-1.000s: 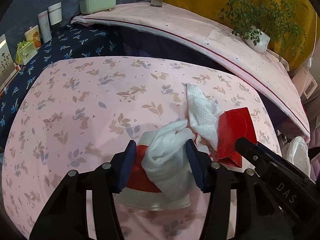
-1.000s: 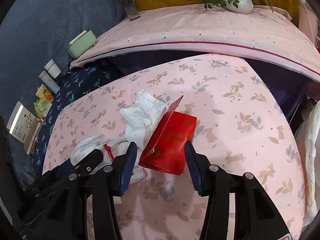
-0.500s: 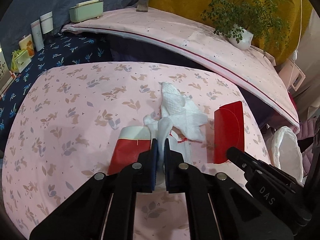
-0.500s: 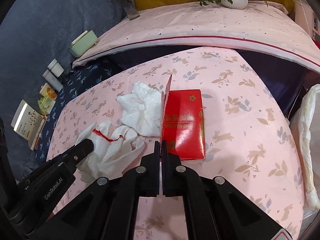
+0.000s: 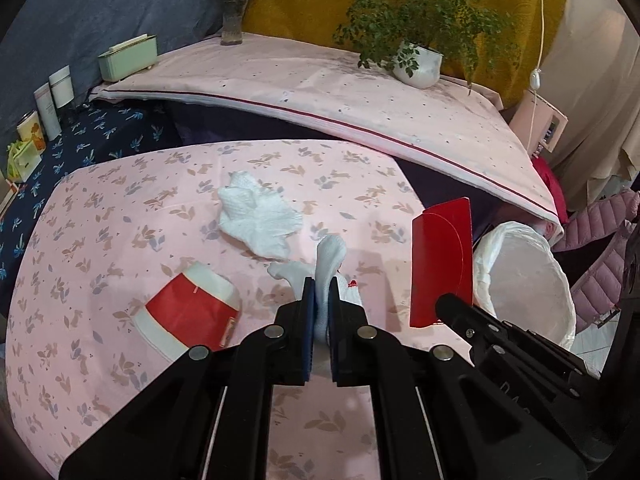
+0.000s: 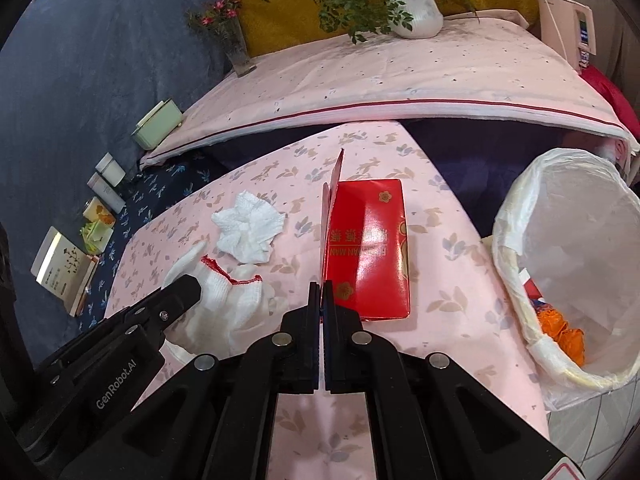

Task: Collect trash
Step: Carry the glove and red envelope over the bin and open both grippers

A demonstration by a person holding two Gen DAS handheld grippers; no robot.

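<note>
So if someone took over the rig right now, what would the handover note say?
Left gripper: shut on the glove, lifted off the table.
Right gripper: shut on the flap of the red box, held beside the bin.
On the table: the tissue and the cup, lying on its side, both untouched.
Done: some trash is already in the bin; glove and box are gripped.
Left: drop both in the bin, then collect tissue and cup.
</note>
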